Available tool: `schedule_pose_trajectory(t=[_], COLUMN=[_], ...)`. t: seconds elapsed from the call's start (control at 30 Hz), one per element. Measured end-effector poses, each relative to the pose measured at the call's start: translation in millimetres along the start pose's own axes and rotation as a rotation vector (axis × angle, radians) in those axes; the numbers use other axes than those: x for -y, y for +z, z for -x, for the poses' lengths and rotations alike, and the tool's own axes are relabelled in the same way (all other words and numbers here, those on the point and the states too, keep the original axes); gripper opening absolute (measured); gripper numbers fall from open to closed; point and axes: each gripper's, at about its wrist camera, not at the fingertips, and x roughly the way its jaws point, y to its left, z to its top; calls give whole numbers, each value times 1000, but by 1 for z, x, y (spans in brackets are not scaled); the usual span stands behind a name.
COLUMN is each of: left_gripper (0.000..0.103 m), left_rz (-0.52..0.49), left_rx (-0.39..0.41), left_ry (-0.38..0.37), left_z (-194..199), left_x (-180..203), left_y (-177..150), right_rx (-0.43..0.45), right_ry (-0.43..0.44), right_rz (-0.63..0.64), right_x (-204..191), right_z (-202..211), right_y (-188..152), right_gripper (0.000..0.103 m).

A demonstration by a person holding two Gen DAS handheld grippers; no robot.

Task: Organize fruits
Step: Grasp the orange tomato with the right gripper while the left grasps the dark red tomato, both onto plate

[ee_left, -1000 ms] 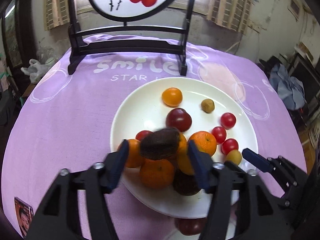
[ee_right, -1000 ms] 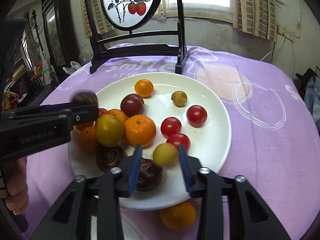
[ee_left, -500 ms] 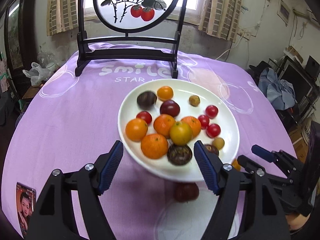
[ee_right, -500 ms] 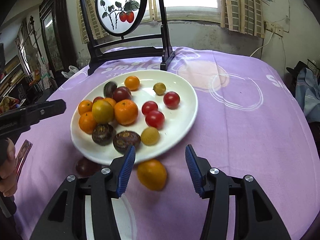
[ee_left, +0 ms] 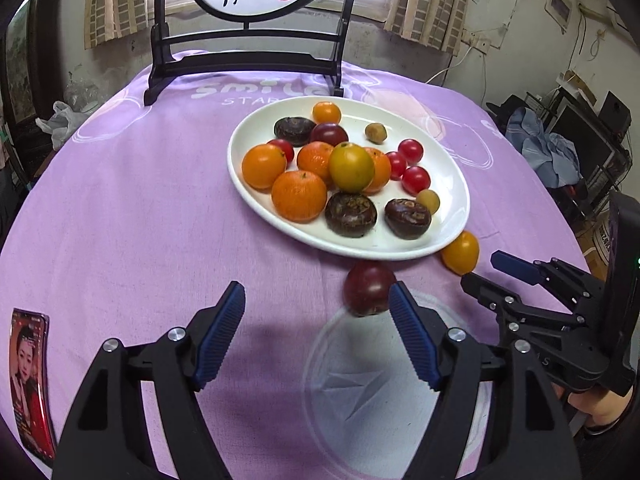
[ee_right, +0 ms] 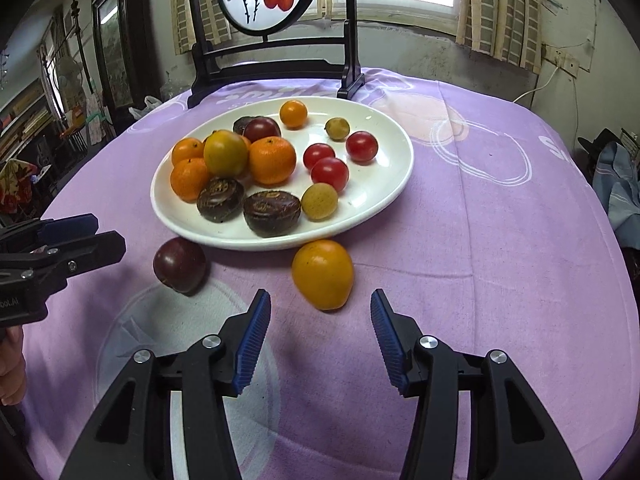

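Note:
A white plate (ee_left: 444, 160) (ee_right: 384, 176) on the purple cloth holds mandarins, cherry tomatoes and dark brown fruits. Two fruits lie on the cloth by its near rim. One is a dark purple fruit (ee_left: 368, 288) (ee_right: 180, 264), the other a yellow-orange fruit (ee_left: 461, 252) (ee_right: 322, 272). My left gripper (ee_left: 316, 292) (ee_right: 106, 232) hovers over the cloth, its jaws opening and empty, with the purple fruit just past its right fingertip. My right gripper (ee_right: 319, 300) (ee_left: 480, 269) is open and empty, and the yellow-orange fruit lies just ahead of its fingertips.
A black-framed round screen (ee_left: 248, 60) painted with red fruit stands at the table's far side. A photo card (ee_left: 30, 380) lies near the left front edge. A person's hand (ee_left: 600, 408) holds the right gripper. Clutter sits beyond the table's right edge.
The left gripper let go of a dark brown fruit, which now lies on the plate. Both grippers drew back from the plate to the cloth in front, jaws wider.

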Motion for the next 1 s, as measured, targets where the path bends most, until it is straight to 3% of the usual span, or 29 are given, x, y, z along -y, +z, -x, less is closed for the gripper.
schedule_pose_trajectory(t=[0.3,0.43,1.0], left_gripper=[74,74,74], left_rz=[13,7,-80], left_rx=[-6,-13,-49], left_ry=[-14,-22,22], left_z=[-8,-10,-20], left_x=[-12,-11,22], left_y=[-4,-5,-15], right_rx=[-49,-48,33], right_ry=[-37,-73,24], right_rz=[1,-25,-76], right_x=[-8,-5,12], right_z=[-35,-37,24], right_y=[17,19,-8], right_gripper=[53,38,38])
